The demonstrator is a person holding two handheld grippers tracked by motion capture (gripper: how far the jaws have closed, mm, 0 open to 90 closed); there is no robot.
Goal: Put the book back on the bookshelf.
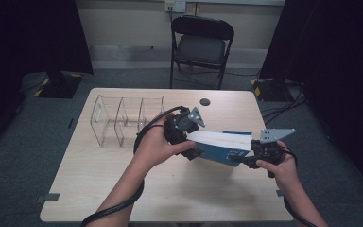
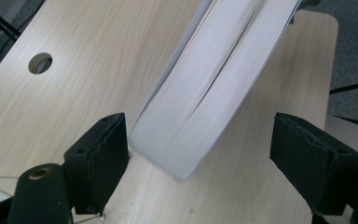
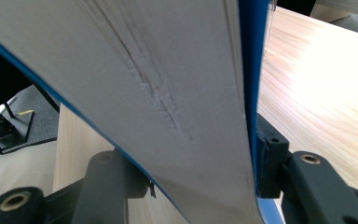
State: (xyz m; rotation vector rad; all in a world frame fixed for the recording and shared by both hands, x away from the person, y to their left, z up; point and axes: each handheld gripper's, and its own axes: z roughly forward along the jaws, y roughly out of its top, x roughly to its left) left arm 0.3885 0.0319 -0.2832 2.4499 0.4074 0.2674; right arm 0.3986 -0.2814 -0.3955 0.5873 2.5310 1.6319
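Thick blue-covered paperback book (image 1: 224, 144) is held off the pale wood-laminate table (image 1: 179, 189), page block facing up, long axis running roughly left-right between the two hands. Right gripper (image 1: 246, 160) is clamped on the book's right end: in the right gripper view both black jaws press the covers, pages (image 3: 168, 93) fanning up out of them. Left gripper (image 1: 189, 142) sits at the book's left end with jaws spread wide. In the left gripper view the book's corner (image 2: 205, 102) lies between the pads, close to one pad (image 2: 109, 154) (can't tell if it touches), well clear of the other (image 2: 307, 158). So not gripping.

Key relation: the book's free end points straight into the open left jaws, so the left hand is the one placed to take it. Likely needs to close across the thickness.

Clear acrylic divider rack (image 1: 123, 120) stands just beyond the left hand, slots upright (probable destination, my guess). Small dark disc (image 1: 204, 101) lies near the far edge. Black folding chair (image 1: 201, 45) behind the table, grey carpet, dark curtains both sides.
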